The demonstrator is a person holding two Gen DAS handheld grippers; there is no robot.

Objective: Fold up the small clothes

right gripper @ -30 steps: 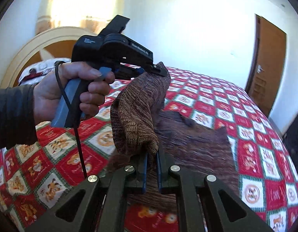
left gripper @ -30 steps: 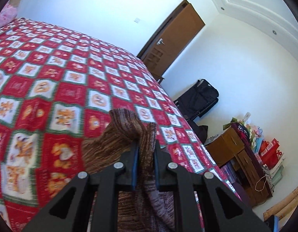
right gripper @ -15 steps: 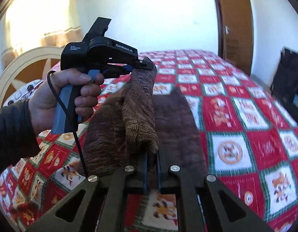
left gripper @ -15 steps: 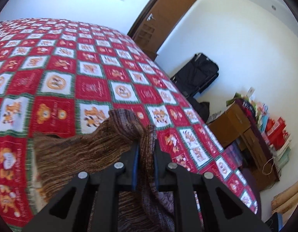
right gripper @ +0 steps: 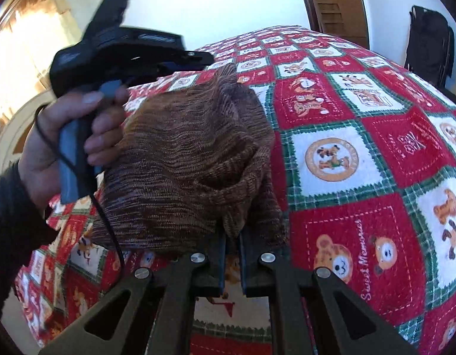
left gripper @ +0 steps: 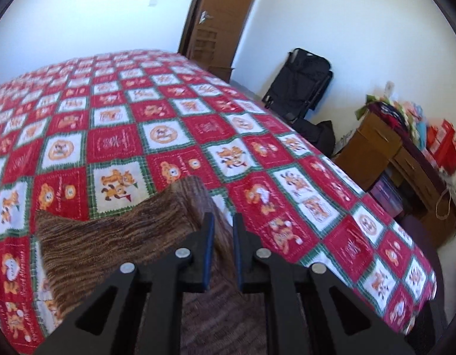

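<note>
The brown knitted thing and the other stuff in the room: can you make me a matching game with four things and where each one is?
Things:
1. brown knitted garment
2. black bag
3. wooden door
4. red gift bags

Places:
A. on top of the wooden desk
B. in the far corner, past the end of the bed
C. held up over the bedspread by both grippers
D. on the floor, leaning against the white wall

Pairs: 1-C, 2-D, 3-B, 4-A

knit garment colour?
Mottled brown knit garment, streaked tan and dark brown; clearest in the right wrist view.
</note>
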